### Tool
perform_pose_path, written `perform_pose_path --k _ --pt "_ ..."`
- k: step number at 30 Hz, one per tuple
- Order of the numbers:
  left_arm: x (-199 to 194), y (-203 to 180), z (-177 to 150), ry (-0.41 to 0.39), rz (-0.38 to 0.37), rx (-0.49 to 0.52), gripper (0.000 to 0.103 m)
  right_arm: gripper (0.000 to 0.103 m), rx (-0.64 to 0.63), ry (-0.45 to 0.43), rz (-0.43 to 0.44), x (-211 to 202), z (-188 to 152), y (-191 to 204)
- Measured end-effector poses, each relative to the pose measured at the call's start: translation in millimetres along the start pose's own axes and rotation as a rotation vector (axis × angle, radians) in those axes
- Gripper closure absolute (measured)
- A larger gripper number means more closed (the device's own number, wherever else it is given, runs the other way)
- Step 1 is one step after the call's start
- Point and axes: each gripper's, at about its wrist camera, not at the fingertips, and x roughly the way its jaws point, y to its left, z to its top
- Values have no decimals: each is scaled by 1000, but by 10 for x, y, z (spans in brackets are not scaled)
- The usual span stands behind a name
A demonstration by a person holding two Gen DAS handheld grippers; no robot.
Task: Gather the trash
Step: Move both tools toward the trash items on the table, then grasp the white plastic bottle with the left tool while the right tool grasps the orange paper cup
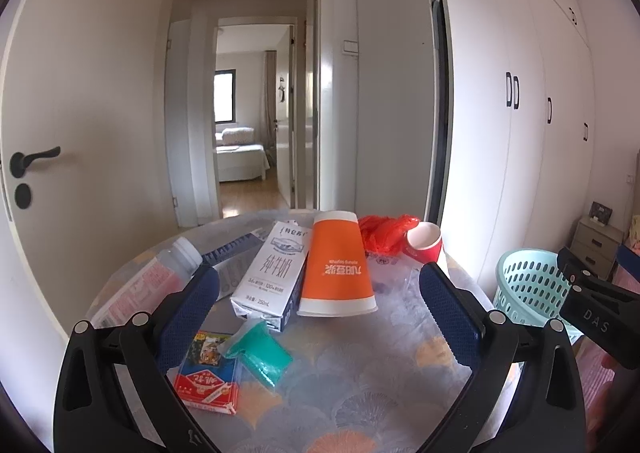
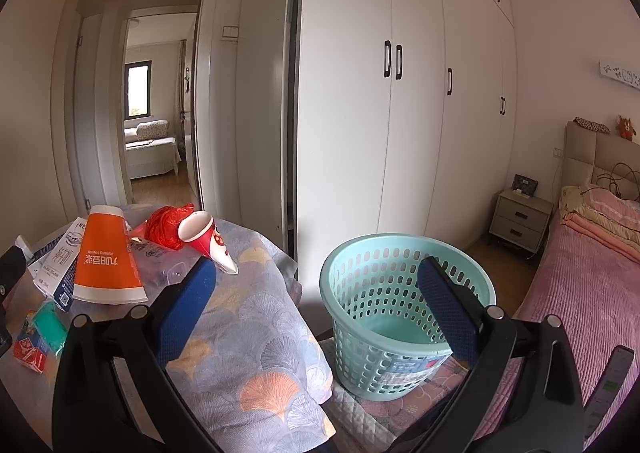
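Observation:
Trash lies on a round table with a patterned cloth (image 1: pixel 360 381). An upturned orange paper cup (image 1: pixel 335 265) stands beside a white milk carton (image 1: pixel 272 273). A red plastic bag (image 1: pixel 384 233) and a tipped red cup (image 1: pixel 424 241) lie behind them. A green wrapper (image 1: pixel 260 353), a red card pack (image 1: pixel 208 373) and a clear bottle (image 1: pixel 148 281) lie at the left. My left gripper (image 1: pixel 320 317) is open and empty above the table, short of the orange cup. My right gripper (image 2: pixel 316 305) is open and empty, between the table edge and a teal basket (image 2: pixel 400 317).
The teal basket (image 1: pixel 528 285) stands on a padded seat right of the table. A bed with pink covers (image 2: pixel 592 261) and a nightstand (image 2: pixel 520 217) are at the right. White wardrobe doors (image 2: pixel 380 93) stand behind. An open doorway (image 1: pixel 248 113) is beyond the table.

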Motion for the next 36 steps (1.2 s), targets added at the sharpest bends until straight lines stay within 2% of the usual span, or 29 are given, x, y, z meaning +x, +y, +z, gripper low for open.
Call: perform_pose_path --k 3,7,13,17,21,25,28,29,33,36 --pt "55 -24 -29 -5 4 29 7 8 1 5 1 10 -8 2" --pt "63 17 -22 21 -18 12 7 9 5 14 10 19 -8 10" --pt "43 125 -1 12 0 22 7 9 2 15 13 17 -15 44" --pt "85 359 93 72 28 4 7 12 -3 19 19 31 -8 80" --pt "136 649 137 79 64 -12 7 15 -1 36 42 73 -4 152" --pt "301 919 128 145 82 68 7 15 -7 52 80 124 15 282" --pt "440 1191 135 208 104 81 6 24 -15 62 123 177 72 421" --pt "440 1254 139 192 103 93 7 28 -11 72 159 198 105 489" --pt "576 1518 229 244 66 110 7 44 -6 105 267 271 196 725" --pt "750 1685 260 288 19 107 7 46 -20 119 332 327 268 946"
